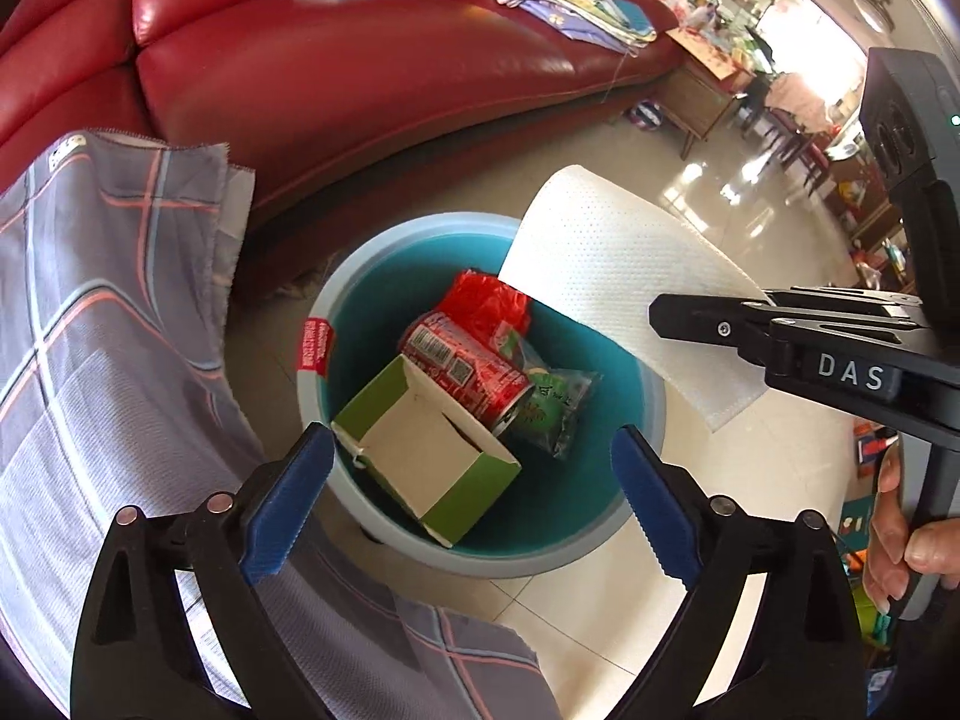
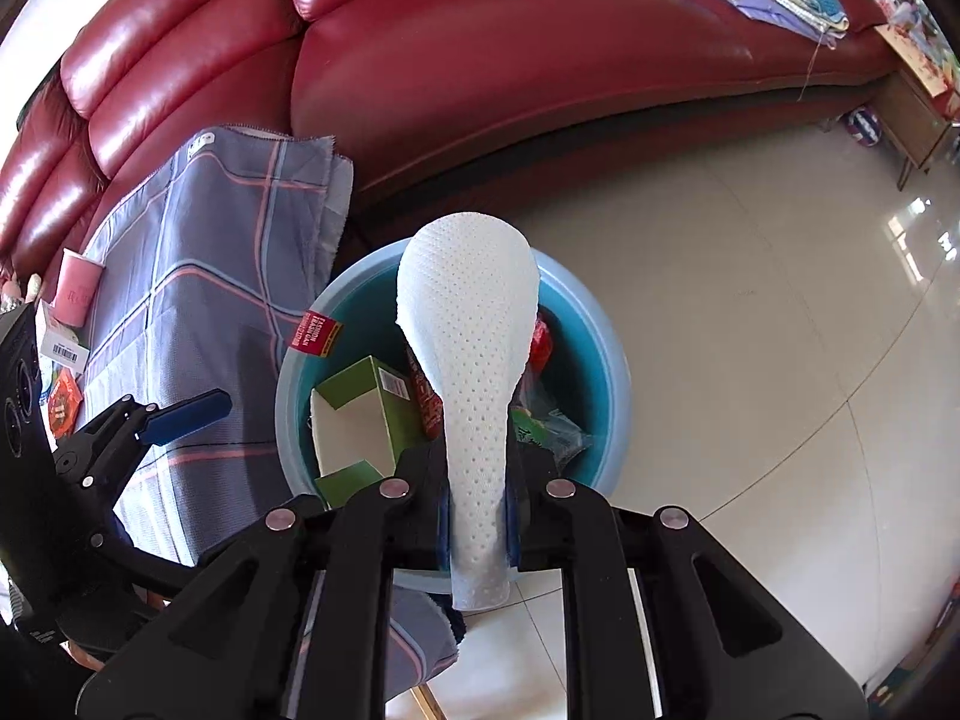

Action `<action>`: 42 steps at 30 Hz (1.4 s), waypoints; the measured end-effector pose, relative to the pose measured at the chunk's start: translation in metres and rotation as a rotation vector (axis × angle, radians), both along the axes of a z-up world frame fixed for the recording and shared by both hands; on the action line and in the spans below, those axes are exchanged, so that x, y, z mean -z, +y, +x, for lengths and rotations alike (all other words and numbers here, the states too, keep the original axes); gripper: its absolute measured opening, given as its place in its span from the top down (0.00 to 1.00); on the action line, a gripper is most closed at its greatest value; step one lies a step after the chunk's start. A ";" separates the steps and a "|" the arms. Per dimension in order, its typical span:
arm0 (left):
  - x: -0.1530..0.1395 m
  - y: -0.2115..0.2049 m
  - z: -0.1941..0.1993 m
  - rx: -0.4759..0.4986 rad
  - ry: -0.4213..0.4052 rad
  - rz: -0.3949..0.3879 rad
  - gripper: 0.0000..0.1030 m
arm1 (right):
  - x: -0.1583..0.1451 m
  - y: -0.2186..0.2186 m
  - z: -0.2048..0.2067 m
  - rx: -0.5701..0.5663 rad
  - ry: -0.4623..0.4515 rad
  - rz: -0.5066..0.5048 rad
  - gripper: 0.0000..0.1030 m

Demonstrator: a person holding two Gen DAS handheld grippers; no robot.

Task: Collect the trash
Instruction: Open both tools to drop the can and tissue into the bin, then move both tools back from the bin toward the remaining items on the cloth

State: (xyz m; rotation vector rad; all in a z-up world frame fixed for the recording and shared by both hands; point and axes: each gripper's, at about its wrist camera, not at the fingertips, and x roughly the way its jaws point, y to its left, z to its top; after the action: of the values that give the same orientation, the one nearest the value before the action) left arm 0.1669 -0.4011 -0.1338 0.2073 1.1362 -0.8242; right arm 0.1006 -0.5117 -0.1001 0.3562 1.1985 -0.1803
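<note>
You are holding white paper towel (image 2: 474, 360) pinched in right gripper (image 2: 477, 516), sheet arching above blue bin (image 1: 336, 300). Left gripper (image 1: 474, 468) fingers spread wide, holding nothing, hovering at near rim. Centre towel over green box (image 1: 420, 450) and red can (image 1: 462, 372), then part fingers; keep sheet clear of far rim.
</note>
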 end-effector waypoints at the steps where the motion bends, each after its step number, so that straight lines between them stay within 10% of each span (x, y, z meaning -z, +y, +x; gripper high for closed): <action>1: -0.001 0.003 0.001 -0.005 -0.002 -0.002 0.08 | 0.000 0.002 0.001 -0.005 0.003 0.002 0.86; 4: -0.004 0.011 0.001 -0.019 0.002 -0.008 0.07 | 0.000 0.011 0.005 -0.024 0.010 0.000 0.82; 8: -0.007 0.021 0.002 -0.033 -0.002 -0.016 0.06 | -0.002 0.021 0.007 -0.042 0.006 -0.004 0.47; 20: -0.015 0.056 0.003 -0.074 0.004 -0.046 0.05 | -0.010 0.040 0.013 -0.033 0.034 0.023 0.14; 42: -0.053 0.121 -0.010 -0.145 -0.039 -0.103 0.04 | -0.054 0.089 0.009 -0.069 0.031 -0.058 0.12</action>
State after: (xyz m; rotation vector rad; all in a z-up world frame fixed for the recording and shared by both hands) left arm 0.1565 -0.2797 -0.0804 0.0543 1.0564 -0.7443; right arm 0.1093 -0.4226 -0.0461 0.2613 1.2312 -0.1610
